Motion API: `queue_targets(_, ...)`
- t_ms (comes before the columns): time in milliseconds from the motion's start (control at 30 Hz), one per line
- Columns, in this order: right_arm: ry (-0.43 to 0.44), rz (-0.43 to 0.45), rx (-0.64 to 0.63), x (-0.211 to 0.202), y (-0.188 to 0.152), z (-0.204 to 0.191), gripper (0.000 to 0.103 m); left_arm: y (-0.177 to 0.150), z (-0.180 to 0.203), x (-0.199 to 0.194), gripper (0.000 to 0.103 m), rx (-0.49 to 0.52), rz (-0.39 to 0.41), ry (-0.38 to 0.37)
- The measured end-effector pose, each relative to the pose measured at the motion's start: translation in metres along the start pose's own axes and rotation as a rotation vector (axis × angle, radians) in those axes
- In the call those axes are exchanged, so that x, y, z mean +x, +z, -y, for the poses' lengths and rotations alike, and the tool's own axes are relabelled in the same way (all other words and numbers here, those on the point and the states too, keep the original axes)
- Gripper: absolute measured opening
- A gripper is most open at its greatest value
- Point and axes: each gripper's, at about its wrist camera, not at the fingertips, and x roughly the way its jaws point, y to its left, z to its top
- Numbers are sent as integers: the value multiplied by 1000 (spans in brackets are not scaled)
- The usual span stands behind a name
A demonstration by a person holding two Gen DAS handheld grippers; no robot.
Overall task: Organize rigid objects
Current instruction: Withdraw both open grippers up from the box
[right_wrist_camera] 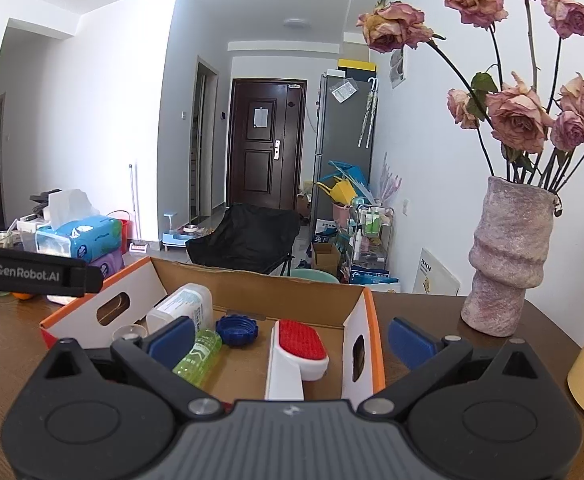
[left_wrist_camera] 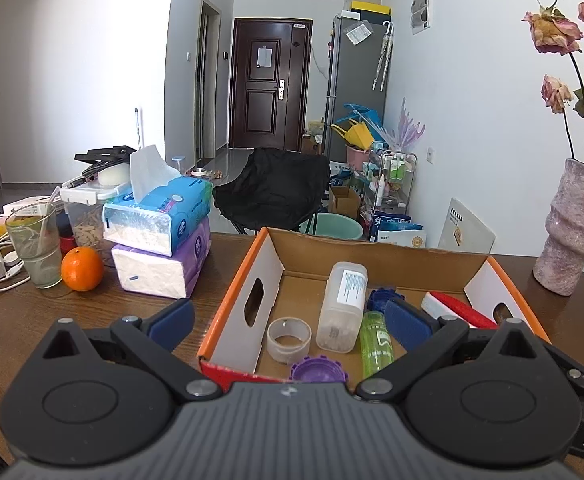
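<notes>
Box (left_wrist_camera: 375, 254) open on top, you reach in from above. Inside crowded: white bottle (left_wrist_camera: 341, 306), green bottle (left_wrist_camera: 375, 342), tape ring (left_wrist_camera: 289, 339), blue cap (left_wrist_camera: 383, 298), purple cap (left_wrist_camera: 317, 370), red brush (right_wrist_camera: 297, 350). Bare floor strip between green bottle and brush. Vase (right_wrist_camera: 507, 260) blocks bench right of box. Tissue packs (left_wrist_camera: 160, 240), orange (left_wrist_camera: 82, 269), glass (left_wrist_camera: 36, 248) crowd left bench edge. Bare bench between packs and box.

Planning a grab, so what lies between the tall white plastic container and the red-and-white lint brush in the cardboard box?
In both views, a green translucent bottle and blue ridged cap lie between the white container and the brush.
</notes>
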Motion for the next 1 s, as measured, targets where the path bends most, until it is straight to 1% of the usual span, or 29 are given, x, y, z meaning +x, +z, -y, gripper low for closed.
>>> queue_targets(567, 8, -9, 6, -54, -25, -5, 103, -34, -7, -47, 103, 9, -37, 11)
queue_targets(767, 2, -25, 7, -69, -42, -5, 103, -52, -8, -57, 103, 30, -59, 17)
queue_targets(1000, -3, -57, 14, -77, -57, -3, 103, -69, -12, -59, 103, 25, -103, 21)
